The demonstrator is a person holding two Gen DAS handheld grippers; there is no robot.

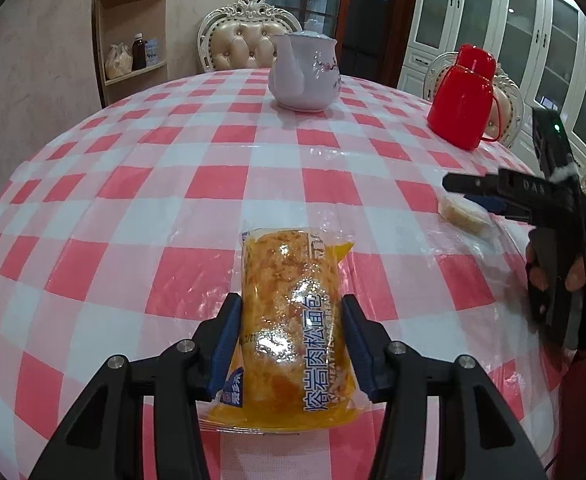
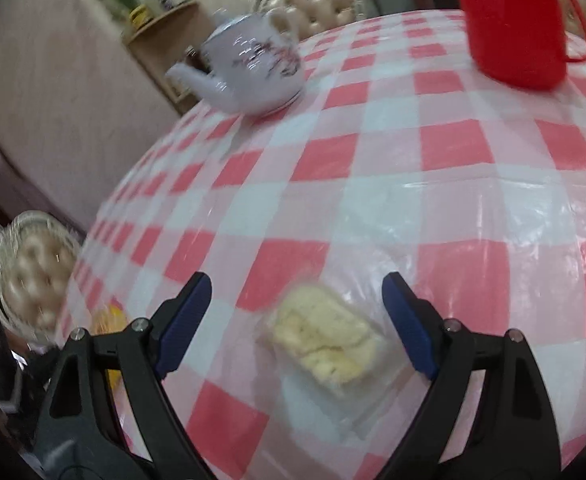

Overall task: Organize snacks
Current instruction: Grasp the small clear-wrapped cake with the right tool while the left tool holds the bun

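The left tongs (image 1: pixel 291 340) pinch a bread packet (image 1: pixel 293 320) by its sides, the blue pads pressed into the wrapper while its far end lies toward the middle of the bench (image 1: pixel 253 160). The right tongs (image 2: pixel 297 320) are spread wide over a pale cake (image 2: pixel 325 340) in clear wrap, which lies flat between the pads and untouched — the view is blurred. The step in hand looks like gathering both snacks; next the right tongs likely need to drop lower and close gently on the soft cake. The bench wears a red-and-white checked cloth under clear plastic. A white teapot (image 1: pixel 305 76) and red flask (image 1: pixel 463 96) stand well apart at the far side — padded chairs, a corner shelf and white cabinets beyond.
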